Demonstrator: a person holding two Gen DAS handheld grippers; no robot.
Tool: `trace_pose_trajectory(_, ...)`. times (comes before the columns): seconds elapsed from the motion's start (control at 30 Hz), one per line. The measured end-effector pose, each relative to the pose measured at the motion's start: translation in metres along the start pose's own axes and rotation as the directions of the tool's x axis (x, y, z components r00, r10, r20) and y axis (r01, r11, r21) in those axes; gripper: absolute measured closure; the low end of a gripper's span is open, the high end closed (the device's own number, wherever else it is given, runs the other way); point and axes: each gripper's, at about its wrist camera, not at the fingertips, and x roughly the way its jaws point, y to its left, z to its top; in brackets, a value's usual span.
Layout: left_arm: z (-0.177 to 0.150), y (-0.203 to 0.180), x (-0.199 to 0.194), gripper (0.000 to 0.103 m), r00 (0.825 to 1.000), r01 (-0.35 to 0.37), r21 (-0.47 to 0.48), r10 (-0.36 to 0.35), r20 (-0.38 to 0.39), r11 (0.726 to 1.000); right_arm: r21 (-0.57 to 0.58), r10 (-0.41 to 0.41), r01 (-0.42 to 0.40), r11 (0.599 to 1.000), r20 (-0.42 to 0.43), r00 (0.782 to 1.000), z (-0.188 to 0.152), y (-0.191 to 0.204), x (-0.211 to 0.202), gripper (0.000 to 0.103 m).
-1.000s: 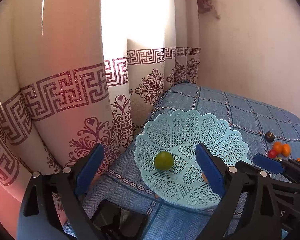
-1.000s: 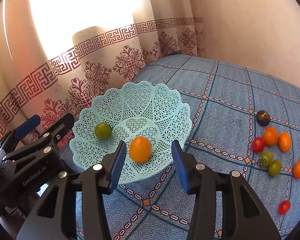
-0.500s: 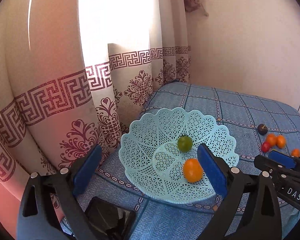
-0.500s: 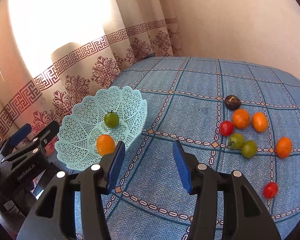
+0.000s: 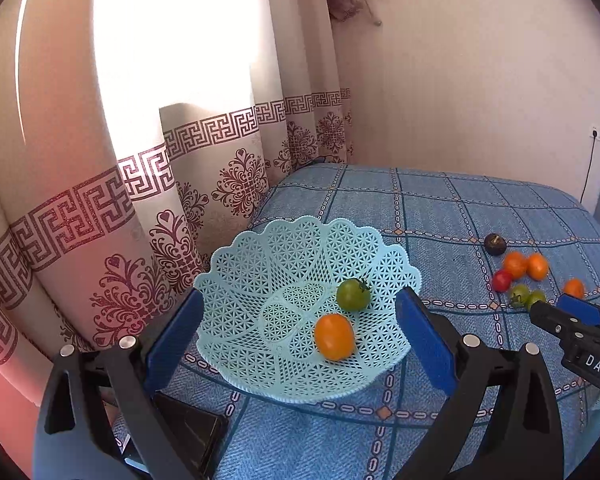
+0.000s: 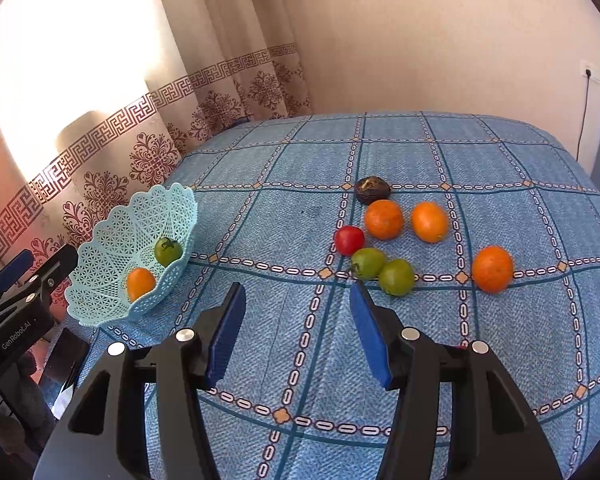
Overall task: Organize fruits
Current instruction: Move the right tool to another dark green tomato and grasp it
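A light-blue lattice basket sits on the blue checked cloth near its left edge. It holds a green tomato and an orange fruit. My left gripper is open, its blue pads either side of the basket's near part, holding nothing. My right gripper is open and empty above bare cloth, right of the basket. Just beyond its right fingertip lie two green tomatoes, a red tomato, three orange fruits and a dark fruit.
A patterned curtain hangs close behind and left of the basket. A black flat object lies off the cloth's near left corner. A plain wall backs the cloth, with a socket and cable at far right.
The orange fruit now lies in the basket beside the green tomato. My right gripper, still open, swung right from the basket to the loose fruits. The left gripper drew back a little.
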Motion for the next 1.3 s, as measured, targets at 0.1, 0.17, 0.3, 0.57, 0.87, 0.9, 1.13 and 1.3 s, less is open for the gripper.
trace_pose_trajectory(0.1, 0.002, -0.01, 0.001, 0.005, 1.0, 0.022, 0.011, -0.022, -0.004, 1.0, 0.018, -0.022, 0.022, 1.0, -0.004, 1.0, -0.002, -0.017, -0.001, 0.049)
trace_pose_trajectory(0.17, 0.003, -0.019, 0.001, 0.005, 0.999, 0.04, 0.021, -0.04, -0.008, 0.999, 0.027, -0.035, 0.036, 0.999, -0.008, 0.999, -0.004, -0.026, -0.001, 0.049)
trace_pose_trajectory(0.3, 0.004, -0.035, 0.002, 0.005, 0.998, 0.061, 0.048, -0.06, -0.011, 0.997, 0.022, -0.063, 0.064, 0.998, -0.016, 0.998, -0.005, -0.042, 0.006, 0.049)
trace_pose_trajectory(0.57, -0.001, -0.056, 0.001, 0.005, 0.995, 0.095, 0.088, -0.094, -0.018, 0.992, -0.028, -0.083, 0.082, 0.996, -0.054, 0.995, 0.001, -0.056, 0.037, 0.05)
trace_pose_trajectory(0.87, -0.002, -0.061, 0.008, 0.005, 0.993, 0.11, 0.093, -0.106, -0.041, 0.99, -0.068, -0.106, 0.099, 0.993, -0.117, 0.987, 0.007, -0.053, 0.077, 0.061)
trace_pose_trajectory(0.9, -0.002, -0.061, 0.009, 0.005, 0.993, 0.111, 0.094, -0.107, -0.043, 0.989, -0.067, -0.108, 0.101, 0.993, -0.125, 0.986, 0.007, -0.053, 0.081, 0.063)
trace_pose_trajectory(1.13, -0.002, -0.072, 0.016, 0.005, 0.992, 0.118, 0.113, -0.112, -0.061, 0.987, -0.059, -0.094, 0.087, 0.994, -0.131, 0.987, 0.005, -0.057, 0.083, 0.073)
trace_pose_trajectory(1.3, -0.001, -0.089, 0.021, 0.005, 0.989, 0.14, 0.133, -0.131, -0.074, 0.981, -0.031, -0.074, 0.071, 0.997, -0.115, 0.991, 0.005, -0.066, 0.067, 0.073)
